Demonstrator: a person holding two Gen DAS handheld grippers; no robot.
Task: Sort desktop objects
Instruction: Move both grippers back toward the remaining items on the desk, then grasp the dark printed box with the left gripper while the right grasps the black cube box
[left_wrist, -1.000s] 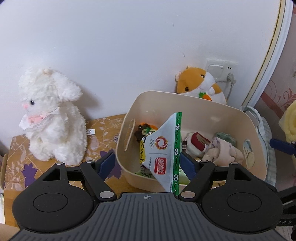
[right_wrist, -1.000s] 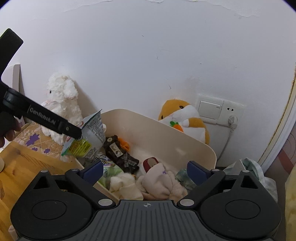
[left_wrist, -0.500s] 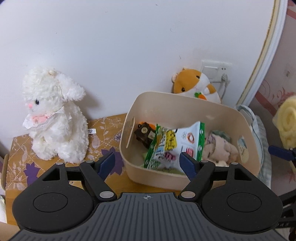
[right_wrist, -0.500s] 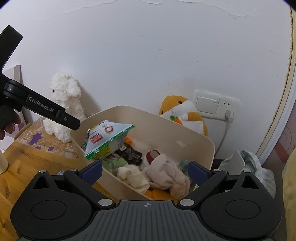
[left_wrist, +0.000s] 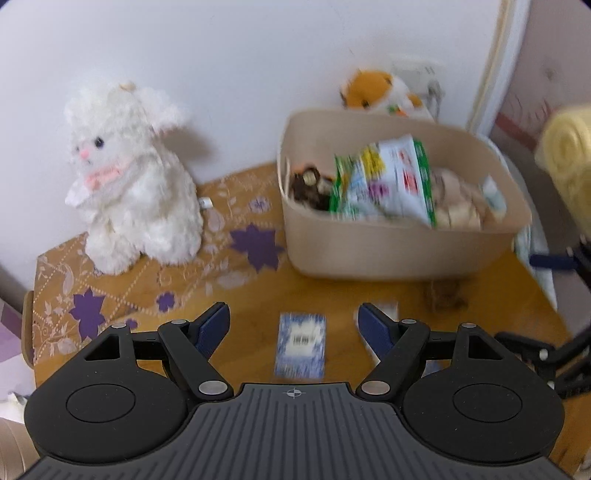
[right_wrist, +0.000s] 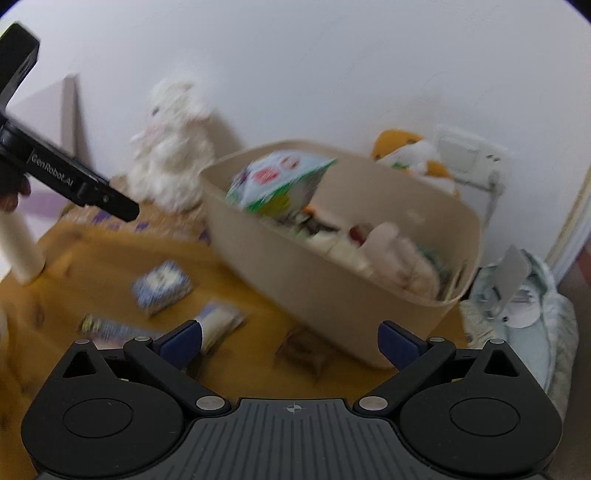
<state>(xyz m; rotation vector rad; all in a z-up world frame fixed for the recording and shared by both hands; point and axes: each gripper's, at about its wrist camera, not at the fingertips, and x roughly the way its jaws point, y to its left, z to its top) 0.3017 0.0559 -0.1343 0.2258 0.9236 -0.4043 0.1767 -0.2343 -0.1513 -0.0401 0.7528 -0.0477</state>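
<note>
A beige bin stands on the wooden table and holds a green-and-white snack bag, small plush toys and other items. My left gripper is open and empty, above a blue patterned packet on the table in front of the bin. My right gripper is open and empty, low over the table by the bin's near corner. A pale packet and a brown item lie near it.
A white plush rabbit sits on a floral mat left of the bin. An orange hamster plush sits behind the bin by a wall socket. Another flat packet lies at the left. The table edge runs along the right.
The snack bag left my left gripper and dropped into the bin. Both grippers then pulled back and down, so the table and its packets have come into view.
</note>
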